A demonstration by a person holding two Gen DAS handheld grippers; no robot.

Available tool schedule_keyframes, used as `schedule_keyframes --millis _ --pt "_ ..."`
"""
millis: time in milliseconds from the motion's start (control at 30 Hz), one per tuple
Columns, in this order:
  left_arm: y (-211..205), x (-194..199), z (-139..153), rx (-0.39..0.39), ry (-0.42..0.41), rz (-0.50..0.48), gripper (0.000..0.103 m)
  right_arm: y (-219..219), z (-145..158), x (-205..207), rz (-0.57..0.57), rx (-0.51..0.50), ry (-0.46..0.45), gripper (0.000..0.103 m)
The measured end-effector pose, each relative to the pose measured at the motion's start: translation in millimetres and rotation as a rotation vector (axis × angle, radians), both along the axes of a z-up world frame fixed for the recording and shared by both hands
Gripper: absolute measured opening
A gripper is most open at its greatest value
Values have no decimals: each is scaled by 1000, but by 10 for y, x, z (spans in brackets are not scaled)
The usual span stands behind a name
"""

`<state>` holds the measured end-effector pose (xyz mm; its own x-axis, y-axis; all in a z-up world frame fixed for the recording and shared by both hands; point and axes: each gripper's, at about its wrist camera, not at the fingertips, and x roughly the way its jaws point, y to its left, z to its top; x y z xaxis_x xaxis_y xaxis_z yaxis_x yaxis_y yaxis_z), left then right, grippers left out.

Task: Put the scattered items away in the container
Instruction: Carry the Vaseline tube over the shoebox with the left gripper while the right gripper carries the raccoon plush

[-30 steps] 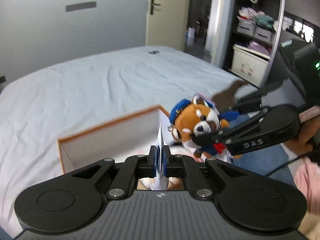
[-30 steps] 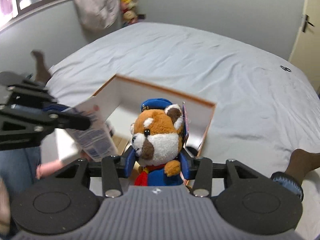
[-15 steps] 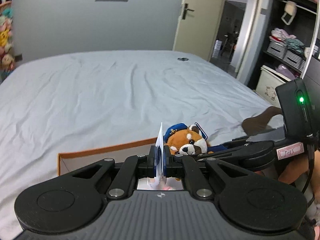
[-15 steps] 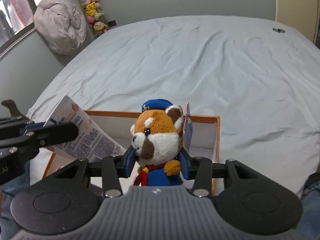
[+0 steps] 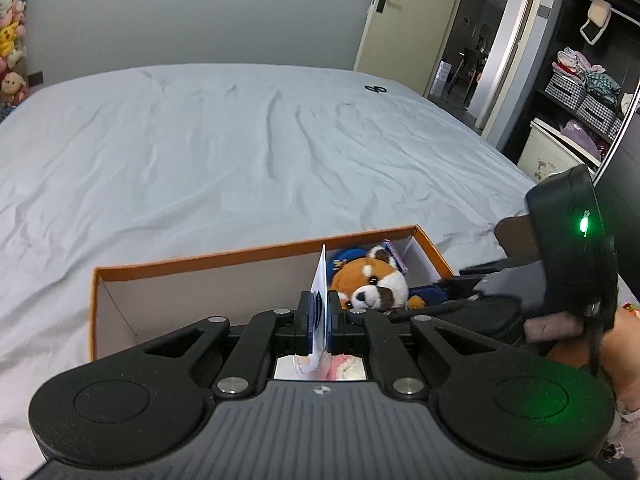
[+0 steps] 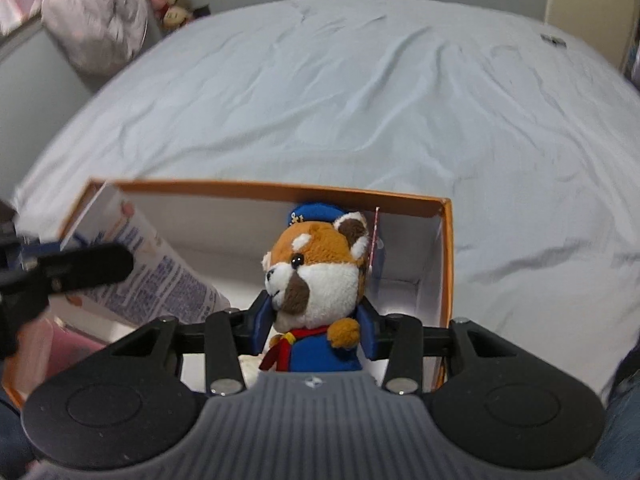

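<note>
Currently right gripper clenched on plush red panda torso, held over the orange box. Soft, light; mid-body grip looks right. Left gripper pinches a thin printed packet edge-on between its jaws, floppy, over the box too.

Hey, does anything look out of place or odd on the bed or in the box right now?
Nothing looks damaged or spilled. One small dark object lies alone far across the bed, away from the orange-rimmed box. The plush red panda and printed packet are each gripped over the box.
</note>
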<state>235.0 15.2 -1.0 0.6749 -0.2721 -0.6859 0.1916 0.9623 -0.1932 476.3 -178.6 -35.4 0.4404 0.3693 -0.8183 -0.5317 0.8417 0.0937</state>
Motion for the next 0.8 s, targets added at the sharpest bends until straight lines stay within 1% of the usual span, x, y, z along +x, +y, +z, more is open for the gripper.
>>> schedule_keyframes --millis 33,133,267,400,467,533,633,800 --pt "-8 6 -13 -3 7 -5 6 19 -6 -36 25 -21 -20 45" --pt "-30 3 -48 0 16 -17 6 75 42 -92 121 -25 -72 45" --pt "-36 0 -55 -13 27 -25 6 153 58 -126 281 -136 -134 45" --pt "-34 20 -91 -19 39 -21 6 163 1 -39 367 -204 -118 45" --pt "-39 22 -104 -16 43 -21 6 203 -26 -23 423 -249 -128 45" --pt "-38 13 -105 -17 46 -20 6 281 -56 -33 480 -291 -133 45" --pt "-39 14 -102 -21 49 -18 7 424 -102 26 539 -329 -114 45" --pt "-48 18 -95 -23 53 -14 7 557 -204 -9 709 -418 -161 45"
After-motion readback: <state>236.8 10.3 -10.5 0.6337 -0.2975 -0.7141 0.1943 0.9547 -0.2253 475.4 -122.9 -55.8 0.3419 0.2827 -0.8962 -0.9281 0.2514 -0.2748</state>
